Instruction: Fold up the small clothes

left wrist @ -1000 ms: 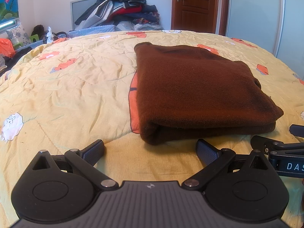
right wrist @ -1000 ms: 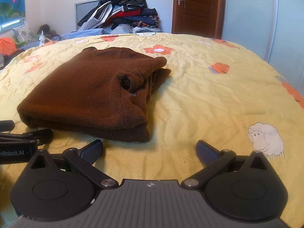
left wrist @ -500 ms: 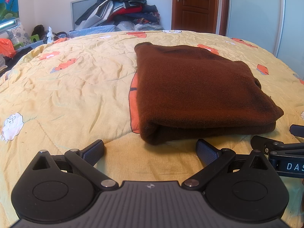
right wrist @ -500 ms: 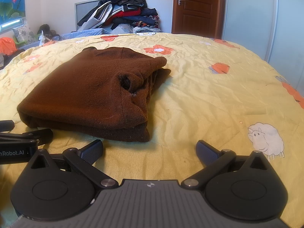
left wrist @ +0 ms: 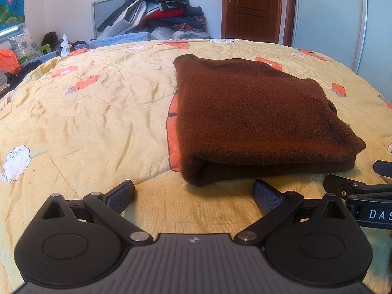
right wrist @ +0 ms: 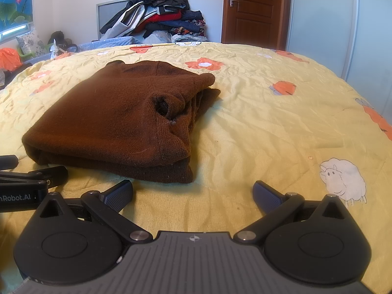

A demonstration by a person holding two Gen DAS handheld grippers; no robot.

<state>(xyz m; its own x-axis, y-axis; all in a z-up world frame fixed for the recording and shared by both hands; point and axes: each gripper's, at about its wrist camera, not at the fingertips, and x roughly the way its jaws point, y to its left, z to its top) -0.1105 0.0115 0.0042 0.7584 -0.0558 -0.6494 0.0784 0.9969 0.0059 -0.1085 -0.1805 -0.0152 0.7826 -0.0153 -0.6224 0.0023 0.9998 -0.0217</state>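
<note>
Lying folded on the quilt [left wrist: 98, 122], the brown sweater [left wrist: 254, 117] is left untouched, while the left gripper [left wrist: 193, 192] and right gripper [right wrist: 192, 191] are held wide, empty, just before it.

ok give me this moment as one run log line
left gripper: open, empty | right gripper: open, empty | brown garment: folded, flat on yellow bedspread | fingers: short of garment's near edge

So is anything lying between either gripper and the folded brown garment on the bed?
Nothing visible. Only bare yellow quilt separates the open left gripper and open right gripper from the near edge of the folded brown garment; neither touches it.
</note>
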